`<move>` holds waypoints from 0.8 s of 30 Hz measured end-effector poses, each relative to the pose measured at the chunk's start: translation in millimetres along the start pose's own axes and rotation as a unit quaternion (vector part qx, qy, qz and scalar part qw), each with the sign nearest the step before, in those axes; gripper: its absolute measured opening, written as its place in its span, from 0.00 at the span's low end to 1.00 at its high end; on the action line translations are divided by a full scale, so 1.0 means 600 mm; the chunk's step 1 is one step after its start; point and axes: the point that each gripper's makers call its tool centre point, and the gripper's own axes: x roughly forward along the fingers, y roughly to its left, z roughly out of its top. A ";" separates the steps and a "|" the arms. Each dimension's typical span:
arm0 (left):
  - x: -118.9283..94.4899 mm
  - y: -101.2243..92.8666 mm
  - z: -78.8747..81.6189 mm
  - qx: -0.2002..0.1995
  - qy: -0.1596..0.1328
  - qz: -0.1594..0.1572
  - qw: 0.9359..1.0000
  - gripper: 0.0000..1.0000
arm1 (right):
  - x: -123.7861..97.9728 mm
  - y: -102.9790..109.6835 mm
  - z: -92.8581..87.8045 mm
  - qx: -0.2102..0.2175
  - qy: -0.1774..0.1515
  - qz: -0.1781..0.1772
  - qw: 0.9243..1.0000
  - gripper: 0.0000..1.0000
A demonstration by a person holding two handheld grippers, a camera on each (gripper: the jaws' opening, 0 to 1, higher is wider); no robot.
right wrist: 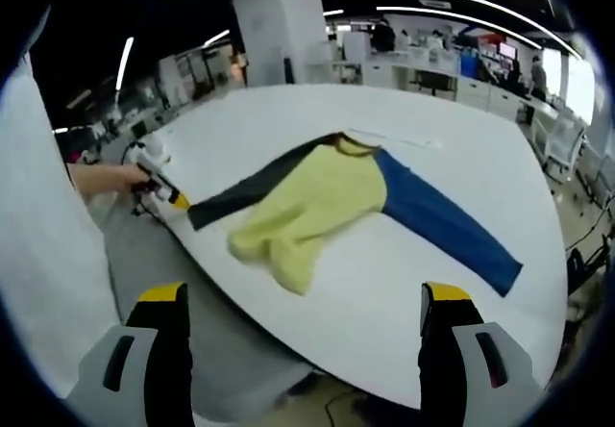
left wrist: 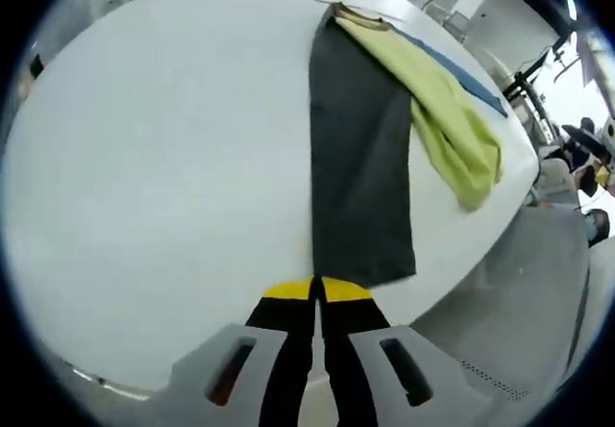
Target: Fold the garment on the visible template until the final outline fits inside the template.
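Garment [right wrist: 327,196] lies spread on the white table [right wrist: 288,110]: dark sleeve [left wrist: 360,158] toward the left gripper [left wrist: 317,290], yellow body [right wrist: 317,201] in the middle, blue sleeve [right wrist: 452,225] ahead of the right gripper [right wrist: 303,312].

The left gripper's jaws are pressed together at the dark sleeve's cuff, apparently pinching it at the table's near edge. To fold well, I judge the cuff should be lifted clear and carried straight along the sleeve onto the yellow body, keeping the cloth taut and flat.

The right gripper stands wide apart, holding nothing, off the table's near edge with the blue sleeve's end just ahead of its right jaw. Bare tabletop lies beyond the garment, giving room; the yellow hem sits near the edge, so drag could pull it off.
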 end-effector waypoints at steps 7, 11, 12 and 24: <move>-0.003 0.027 0.004 0.002 0.002 0.014 1.000 0.00 | 0.003 0.004 -0.001 0.003 0.005 0.000 1.000 1.00; -0.003 0.044 0.007 0.000 0.003 0.024 1.000 0.00 | 0.005 0.003 0.002 0.004 0.005 0.000 1.000 1.00; -0.004 0.047 0.008 0.000 0.003 0.026 1.000 0.00 | 0.005 0.004 0.003 0.003 0.006 0.000 1.000 1.00; -0.010 0.098 0.022 -0.016 0.002 0.045 0.999 0.00 | 0.004 0.003 0.001 0.006 0.014 -0.004 1.000 1.00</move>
